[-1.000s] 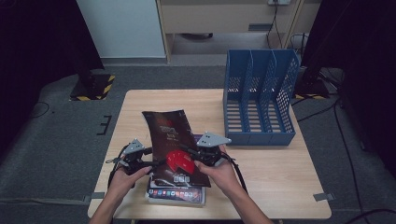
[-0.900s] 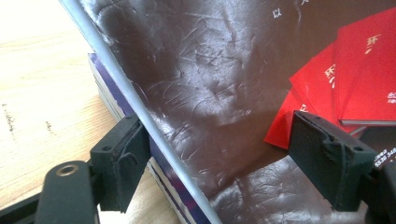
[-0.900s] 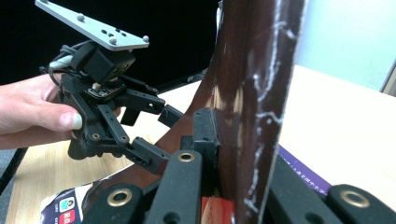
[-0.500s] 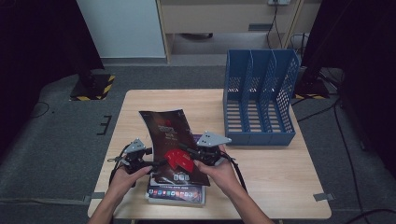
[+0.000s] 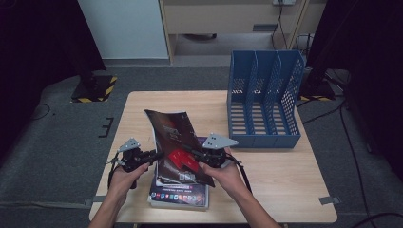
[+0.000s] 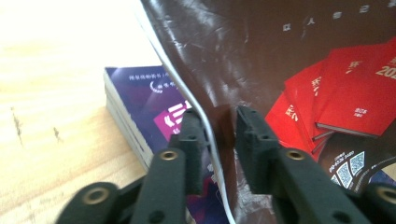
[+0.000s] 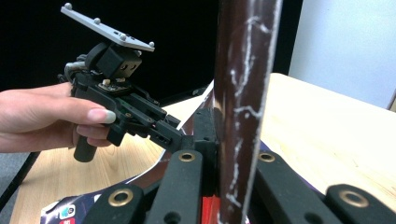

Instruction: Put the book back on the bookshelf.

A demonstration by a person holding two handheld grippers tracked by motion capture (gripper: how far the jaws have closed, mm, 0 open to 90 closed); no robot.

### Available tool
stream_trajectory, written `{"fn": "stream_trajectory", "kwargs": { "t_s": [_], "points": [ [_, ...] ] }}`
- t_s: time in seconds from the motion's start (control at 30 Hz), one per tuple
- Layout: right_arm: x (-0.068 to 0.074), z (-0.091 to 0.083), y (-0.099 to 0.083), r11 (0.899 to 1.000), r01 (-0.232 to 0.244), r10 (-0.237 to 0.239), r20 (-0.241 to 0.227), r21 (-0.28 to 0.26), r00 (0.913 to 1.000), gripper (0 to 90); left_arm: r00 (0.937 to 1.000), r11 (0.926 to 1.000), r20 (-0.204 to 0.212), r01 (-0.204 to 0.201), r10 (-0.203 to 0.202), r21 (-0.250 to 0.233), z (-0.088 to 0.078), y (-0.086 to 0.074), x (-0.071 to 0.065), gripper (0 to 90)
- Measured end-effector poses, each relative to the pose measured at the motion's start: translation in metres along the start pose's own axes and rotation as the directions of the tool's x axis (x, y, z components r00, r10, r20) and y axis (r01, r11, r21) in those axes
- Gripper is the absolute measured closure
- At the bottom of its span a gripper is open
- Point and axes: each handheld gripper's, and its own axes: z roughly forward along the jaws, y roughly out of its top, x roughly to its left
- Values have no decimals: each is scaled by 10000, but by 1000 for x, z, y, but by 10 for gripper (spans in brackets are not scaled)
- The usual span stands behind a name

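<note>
Both tongs [image 5: 151, 156] [image 5: 190, 151] pinch the brown magazine [image 5: 173, 137] showing red books; its writing is unreadable.

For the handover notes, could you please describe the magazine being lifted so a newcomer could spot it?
On the wooden table, left of the blue file rack, a stack of magazines lies at the near edge. The brown magazine stands tilted above it, with red books on its cover.

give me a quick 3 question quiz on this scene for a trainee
1. True or false: the dark brown magazine lies flat on the table.
2. What does the right gripper clamp?
3. How many slots does the blue file rack have: A two, B three, C five?

Key: 1 false, it is lifted above the stack of magazines. 2 the dark brown magazine, with the left gripper at its other edge. 3 B.
</note>
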Motion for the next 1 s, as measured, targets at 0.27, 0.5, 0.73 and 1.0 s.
{"fn": "stream_trajectory", "kwargs": {
  "t_s": [0.27, 0.5, 0.73, 1.0],
  "points": [
    [-1, -3, 3, 9995, 106, -102, -153, 296, 9998, 837, 9997, 9998, -157, -212, 212, -28, -6, 5, -3, 828],
    [-10, -4, 9, 9989, -55, 56, -28, 473, 10000, 817, 9924, 9941, -649, -1060, 1043, -235, -13, 14, -10, 861],
    [-14, -3, 25, 9991, -86, 91, -136, 418, 9999, 791, 9858, 9866, -777, -1535, 1490, -552, -21, 17, -17, 866],
    [-19, 1, 44, 9992, -158, 159, -48, 357, 9999, 781, 9835, 9806, -867, -1676, 1591, -1021, -33, 21, -14, 871]
  ]
}}
